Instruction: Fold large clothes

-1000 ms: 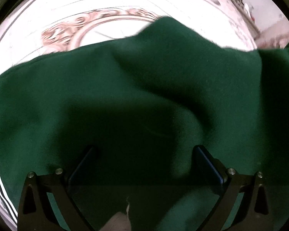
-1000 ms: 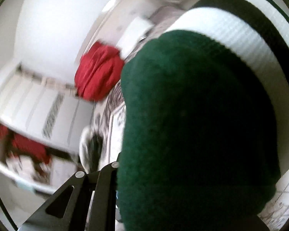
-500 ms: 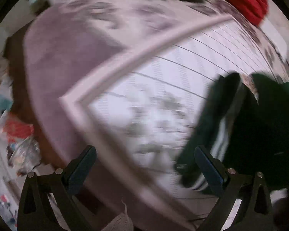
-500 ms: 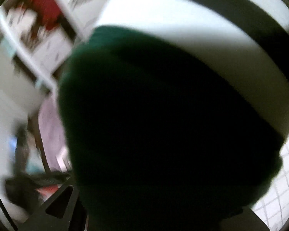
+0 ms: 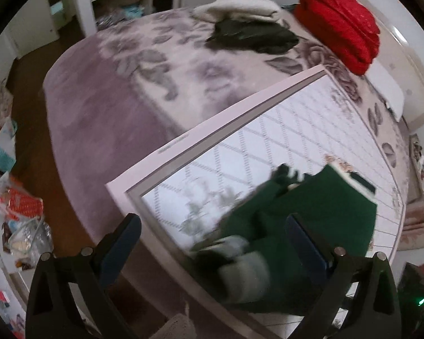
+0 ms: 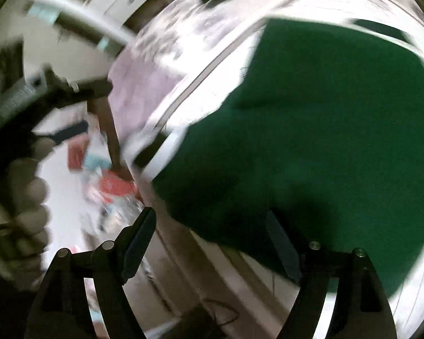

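From the left wrist camera the whole bed (image 5: 104, 107) can be taken in: a mauve flowered blanket covers it, and a white mat (image 5: 257, 141) with a diamond grid and a pale border lies slantwise over its near right part. The green garment (image 5: 319, 214) rests on the near right corner of that mat, bunched and partly doubled over, with a white-and-dark striped band (image 5: 356, 183) along its far edge and a blurred grey-white cuff (image 5: 246, 271) toward the mat's near border. The left gripper (image 5: 212, 243) hangs above the mat's near corner with its fingers spread wide and nothing between them. Only this view shows the far side of the bed: a cream garment (image 5: 237, 8) and a dark garment (image 5: 251, 38) piled near the far edge, a red bundle (image 5: 342, 31) at the far right corner, and clutter on the wooden floor (image 5: 22, 147) to the left. The right wrist camera is heavily blurred and sits much closer, so the green garment (image 6: 325, 130) fills its right half, lying flat across the mat's border (image 6: 200, 84). The right gripper (image 6: 212, 243) has just been opening; its fingers stand well apart above the cloth's near edge, pinching nothing. At this view's left edge a dark shape (image 6: 53, 99) is too smeared to identify.
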Demonstrator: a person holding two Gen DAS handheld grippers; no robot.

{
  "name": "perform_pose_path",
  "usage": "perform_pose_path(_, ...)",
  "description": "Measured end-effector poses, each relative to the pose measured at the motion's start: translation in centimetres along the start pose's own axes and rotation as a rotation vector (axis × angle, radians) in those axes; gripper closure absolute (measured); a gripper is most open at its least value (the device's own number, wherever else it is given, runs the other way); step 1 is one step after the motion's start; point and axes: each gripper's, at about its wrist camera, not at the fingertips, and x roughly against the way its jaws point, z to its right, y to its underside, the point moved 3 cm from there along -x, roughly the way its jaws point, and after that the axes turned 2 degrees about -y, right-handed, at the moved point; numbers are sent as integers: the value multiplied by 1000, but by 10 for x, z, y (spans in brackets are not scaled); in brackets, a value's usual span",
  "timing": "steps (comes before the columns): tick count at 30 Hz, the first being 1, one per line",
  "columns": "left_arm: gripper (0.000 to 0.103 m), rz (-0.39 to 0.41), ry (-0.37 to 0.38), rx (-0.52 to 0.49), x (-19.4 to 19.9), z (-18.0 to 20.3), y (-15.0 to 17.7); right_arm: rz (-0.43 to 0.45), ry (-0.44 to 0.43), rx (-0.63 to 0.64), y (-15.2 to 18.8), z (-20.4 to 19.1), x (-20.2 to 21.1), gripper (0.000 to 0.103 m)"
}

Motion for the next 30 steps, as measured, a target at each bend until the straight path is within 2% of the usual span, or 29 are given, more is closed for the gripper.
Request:
perform_pose_path(1, 0, -5, 3, -11, -3, 7, -1, 22, 0, -56, 14, 6, 14, 21)
perform_pose_path(2, 0, -22, 5, -20, -12, 16, -1, 54, 13, -119, 9, 30, 31, 22)
perform_pose_path(3, 0, -35, 14, -24, -22, 23, -1, 92, 48, -183, -12, 24, 40, 23)
perform_pose_path(4, 0, -50, 32, -31, -34, 34, 0, 127, 70, -227, -22, 42, 55, 32)
perform_pose_path(5, 0, -68, 37, -40, -46, 43, 1, 152, 100, -254, -41, 64, 69, 47)
perform_pose_path(6, 0, -84, 42, -51, -58, 54, 1, 160, 125, -265, -35, 77, 80, 50)
perform_pose_path(8, 0, -100, 39, -83, -87, 77, -2, 158, 170, -284, -63, 95, 69, 53)
perform_pose_path(10, 0, -106, 38, -116, -108, 94, -8, 163, 232, -268, -109, 103, 30, 53)
perform_pose_path(11, 0, -116, 9, -139, -123, 102, -12, 139, 253, -267, -121, 121, 31, 53)
perform_pose_path(13, 0, -159, -6, -162, -151, 110, -16, 66, 358, -238, -159, 135, -10, 52)
perform_pose_path(15, 0, -227, -26, -168, -183, 111, -17, 31, 421, -253, -166, 149, -32, 51)
perform_pose_path(17, 0, -255, 1, -147, -199, 105, -19, 4, 464, -233, -177, 153, -50, 49)
perform_pose_path(20, 0, -274, 31, -123, -195, 96, -27, -15, 434, -239, -196, 157, -61, 42)
perform_pose_path(22, 0, -245, 29, -138, -178, 93, -30, 2, 307, -292, -203, 158, -41, 39)
perform_pose_path(24, 0, -216, 32, -150, -161, 90, -32, 64, 198, -355, -191, 158, 3, 39)
perform_pose_path(26, 0, -193, 27, -157, -151, 87, -31, 148, 192, -404, -172, 162, 45, 39)
perform_pose_path(30, 0, -160, 6, -182, -155, 98, -41, 143, 191, -500, -134, 178, 62, 40)
